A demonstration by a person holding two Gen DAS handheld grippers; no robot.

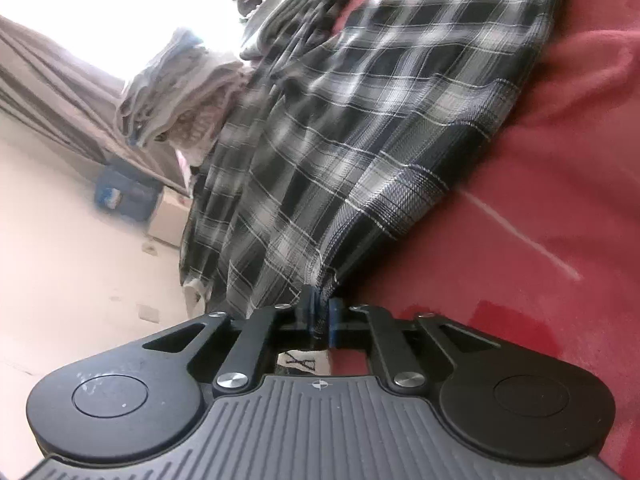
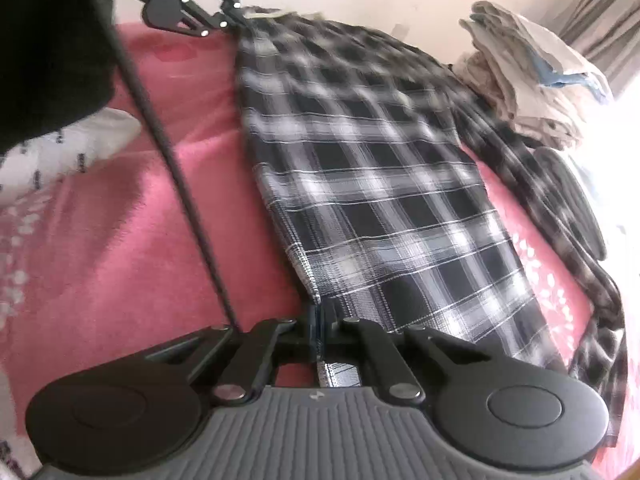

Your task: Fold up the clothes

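Note:
A black, grey and white plaid garment (image 1: 360, 140) lies spread on a red blanket (image 1: 540, 200). My left gripper (image 1: 320, 312) is shut on one corner of its hem, with the cloth pinched between the blue pads. In the right wrist view the same plaid garment (image 2: 380, 184) stretches away from me. My right gripper (image 2: 320, 320) is shut on the near corner of its edge. At the top left of that view, the left gripper (image 2: 236, 20) holds the far corner.
A stack of folded pale clothes (image 2: 528, 76) sits beyond the garment, beside a dark folded piece (image 2: 568, 196). A black cable (image 2: 176, 168) crosses the pink blanket (image 2: 120, 220). A white patterned cloth (image 2: 68, 144) lies at the left. A blue box (image 1: 124, 196) stands on the floor.

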